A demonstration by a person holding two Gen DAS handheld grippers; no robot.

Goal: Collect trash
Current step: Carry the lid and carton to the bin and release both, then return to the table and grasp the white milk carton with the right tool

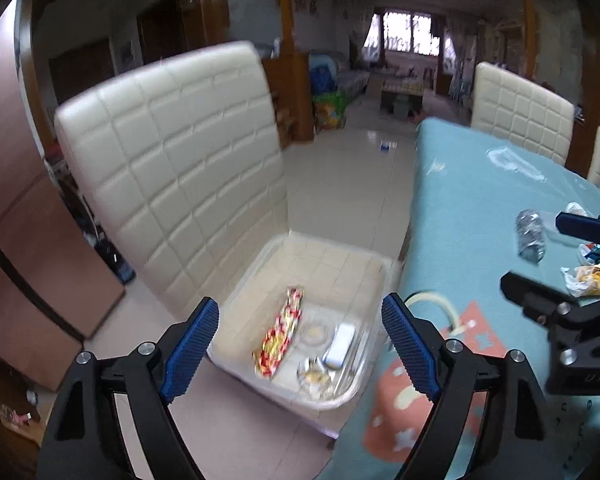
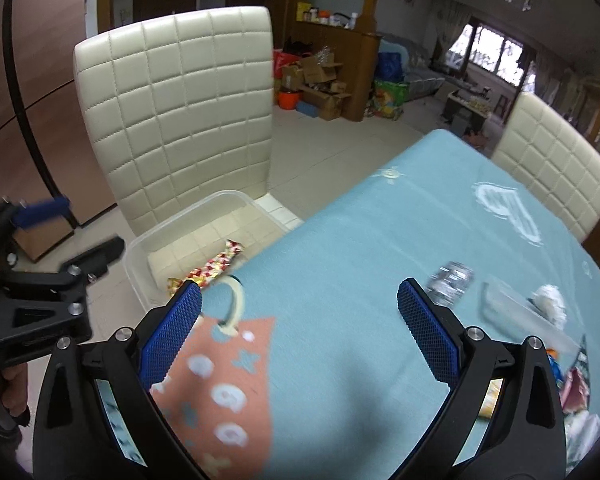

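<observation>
A clear plastic bin sits on a cream chair seat beside the table. It holds a red-yellow foil wrapper, a small white packet and a crumpled wrapper. My left gripper is open and empty above the bin. My right gripper is open and empty over the blue tablecloth. On the table lie a crushed clear bottle, a clear tray, a white wad and crumpled wrappers. The bin also shows in the right wrist view.
A cream quilted chair holds the bin; its backrest rises behind it. Two more cream chairs stand at the table's far side. Tiled floor lies between chair and table. A brown cabinet is at the left.
</observation>
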